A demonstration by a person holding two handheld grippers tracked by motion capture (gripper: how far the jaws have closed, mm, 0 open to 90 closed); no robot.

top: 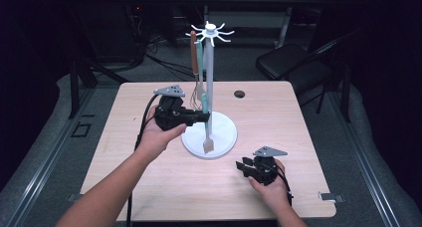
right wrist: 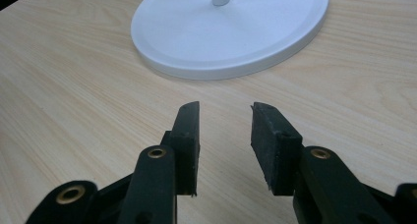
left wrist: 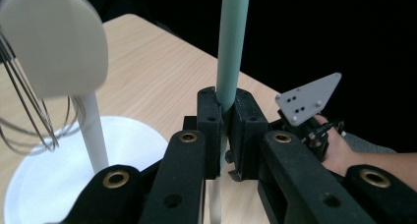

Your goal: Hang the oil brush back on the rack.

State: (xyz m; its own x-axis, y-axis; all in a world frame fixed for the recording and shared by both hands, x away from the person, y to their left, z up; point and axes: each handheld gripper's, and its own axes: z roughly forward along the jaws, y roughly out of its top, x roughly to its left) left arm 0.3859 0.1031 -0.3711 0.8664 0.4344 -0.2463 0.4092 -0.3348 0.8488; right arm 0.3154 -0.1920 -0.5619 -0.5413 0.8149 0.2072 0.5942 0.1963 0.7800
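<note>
A white utensil stand [top: 209, 77] rises from a round base [top: 224, 132] at mid-table, with a ring of hooks [top: 211, 30] on top. My left gripper [top: 203, 116] is shut on the teal handle [left wrist: 229, 47] of a spatula beside the pole; its pale blade [top: 208, 145] hangs just above the base. In the left gripper view the jaws [left wrist: 225, 103] clamp that handle. My right gripper [top: 242, 166] rests low on the table in front of the base, jaws open with nothing between them [right wrist: 225, 118].
A brown-handled utensil [top: 193, 53] and another teal one [top: 199, 55] hang from the hooks. Whisk wires [left wrist: 24, 111] and a white utensil head [left wrist: 54, 42] hang close to my left gripper. A dark hole [top: 239, 93] marks the table's far side. A chair [top: 283, 60] stands behind.
</note>
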